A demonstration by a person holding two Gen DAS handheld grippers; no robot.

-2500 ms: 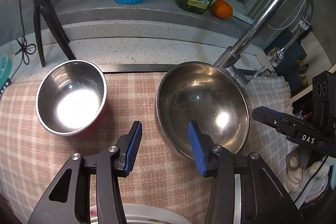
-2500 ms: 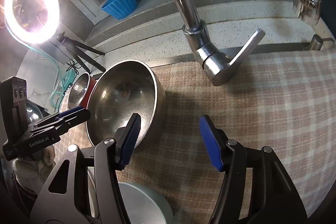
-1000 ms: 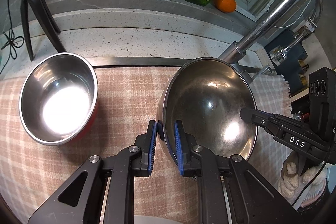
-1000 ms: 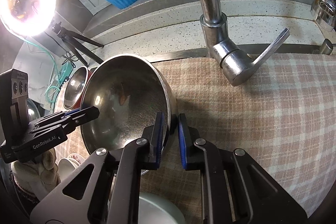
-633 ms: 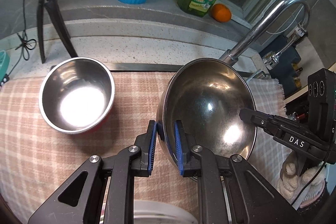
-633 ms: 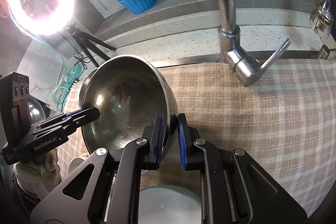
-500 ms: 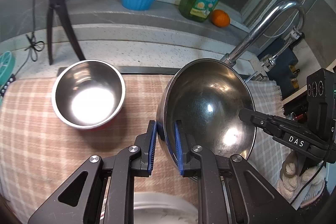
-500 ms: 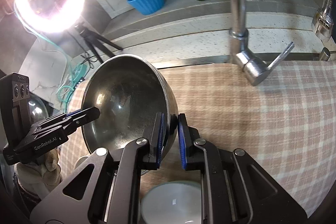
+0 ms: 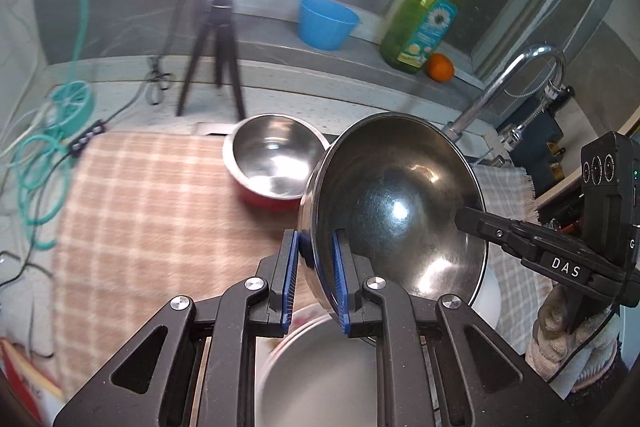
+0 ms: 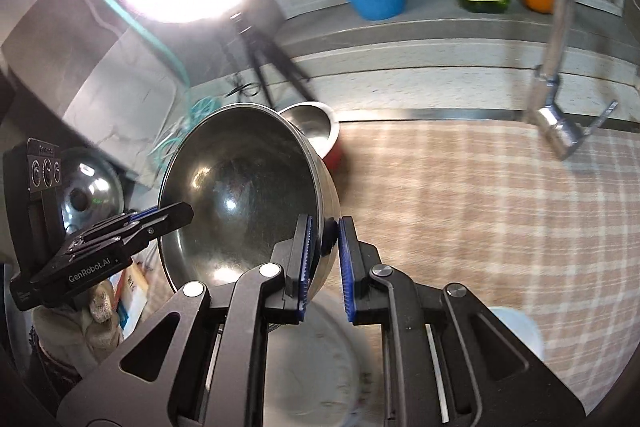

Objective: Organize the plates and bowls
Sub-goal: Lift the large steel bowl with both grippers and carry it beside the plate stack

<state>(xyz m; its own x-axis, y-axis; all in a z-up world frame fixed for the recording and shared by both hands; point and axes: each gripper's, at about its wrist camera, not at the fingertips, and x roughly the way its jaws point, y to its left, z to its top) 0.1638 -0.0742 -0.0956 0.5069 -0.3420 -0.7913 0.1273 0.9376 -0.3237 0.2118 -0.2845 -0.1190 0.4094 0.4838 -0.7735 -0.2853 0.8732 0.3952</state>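
While both grippers have the big steel bowl (image 9: 394,203) pinched between them, the trick now is to keep the 2 grips level with each other and lower it slowly, because a rim held at only 2 spots will want to swing. Starting at the left, the left gripper (image 9: 314,277) is closed tight on the near-left rim, one blue pad inside the wall and one outside, with the bowl tilted up ahead of and to the right of its fingers. Just beyond that gripper, ahead and slightly left, sits the small red-sided steel bowl (image 9: 276,157) on the checked cloth (image 9: 152,195); my guess is that the big bowl is headed for a stack. Below the fingers lies a white plate (image 9: 320,367), so watch the clearance. Over to the right, the right gripper (image 10: 324,263) is clamped the same way on the opposite rim (image 10: 320,227), the bowl spreading ahead and to its left, and the faucet (image 10: 556,67) stands well off to its far right.
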